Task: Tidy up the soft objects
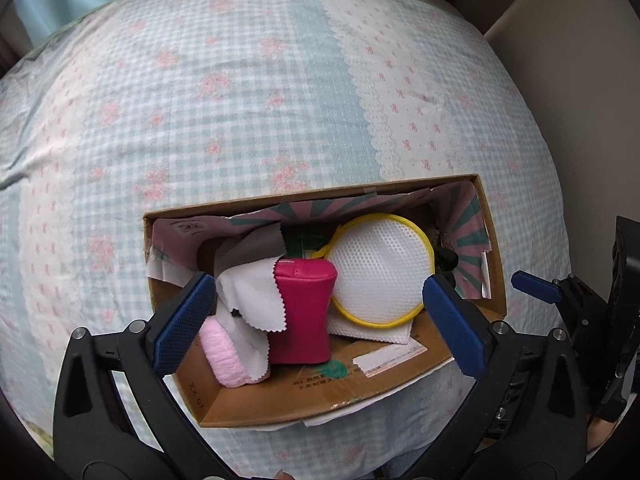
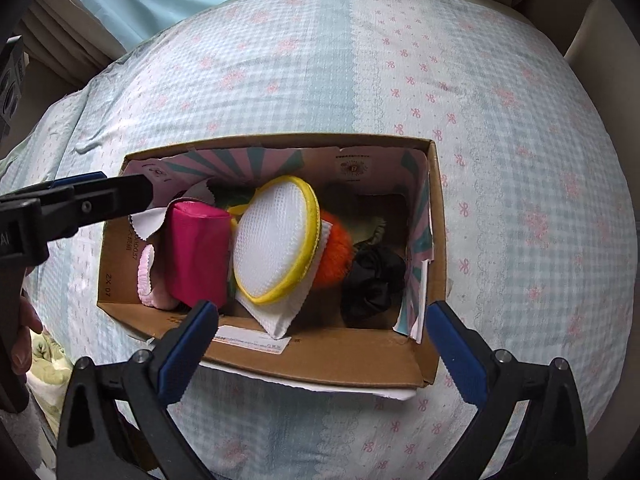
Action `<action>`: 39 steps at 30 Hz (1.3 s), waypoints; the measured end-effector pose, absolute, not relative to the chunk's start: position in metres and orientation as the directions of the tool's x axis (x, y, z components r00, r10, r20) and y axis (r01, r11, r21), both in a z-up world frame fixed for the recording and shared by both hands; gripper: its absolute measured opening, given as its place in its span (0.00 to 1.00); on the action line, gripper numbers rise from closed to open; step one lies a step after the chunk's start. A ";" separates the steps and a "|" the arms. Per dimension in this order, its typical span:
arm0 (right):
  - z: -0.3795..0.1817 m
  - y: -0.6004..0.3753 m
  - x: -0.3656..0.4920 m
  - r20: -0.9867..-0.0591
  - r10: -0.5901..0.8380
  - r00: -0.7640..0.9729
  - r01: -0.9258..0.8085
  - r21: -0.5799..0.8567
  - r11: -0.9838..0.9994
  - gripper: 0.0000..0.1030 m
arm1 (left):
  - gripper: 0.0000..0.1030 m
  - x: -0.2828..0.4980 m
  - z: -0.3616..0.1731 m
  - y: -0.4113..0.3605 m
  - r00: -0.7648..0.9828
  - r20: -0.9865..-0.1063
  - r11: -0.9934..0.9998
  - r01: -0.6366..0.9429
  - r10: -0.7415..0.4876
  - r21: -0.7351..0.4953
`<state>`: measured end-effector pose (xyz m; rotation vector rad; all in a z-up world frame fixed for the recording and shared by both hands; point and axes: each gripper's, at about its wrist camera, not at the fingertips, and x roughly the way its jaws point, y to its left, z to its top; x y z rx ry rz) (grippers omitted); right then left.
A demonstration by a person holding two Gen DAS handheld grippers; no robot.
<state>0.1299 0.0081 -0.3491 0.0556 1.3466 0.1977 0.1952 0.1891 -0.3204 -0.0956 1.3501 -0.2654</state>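
Observation:
A cardboard box lies on the bed and holds soft things. Inside are a magenta pouch, a white mesh pad with a yellow rim, a white zigzag-edged cloth, a pink fluffy piece, an orange plush and a black scrunchie. My left gripper is open and empty over the box's near side. My right gripper is open and empty at the box's front wall.
The bed is covered by a light blue checked sheet with pink flowers. The left gripper's arm reaches over the box's left end. A beige wall runs along the right.

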 end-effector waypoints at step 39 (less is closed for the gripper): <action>-0.008 -0.125 0.025 -0.649 0.082 0.756 -0.057 0.059 0.997 1.00 | 1.00 0.016 0.017 0.094 0.808 -0.589 0.999 -0.010 -0.017 -0.042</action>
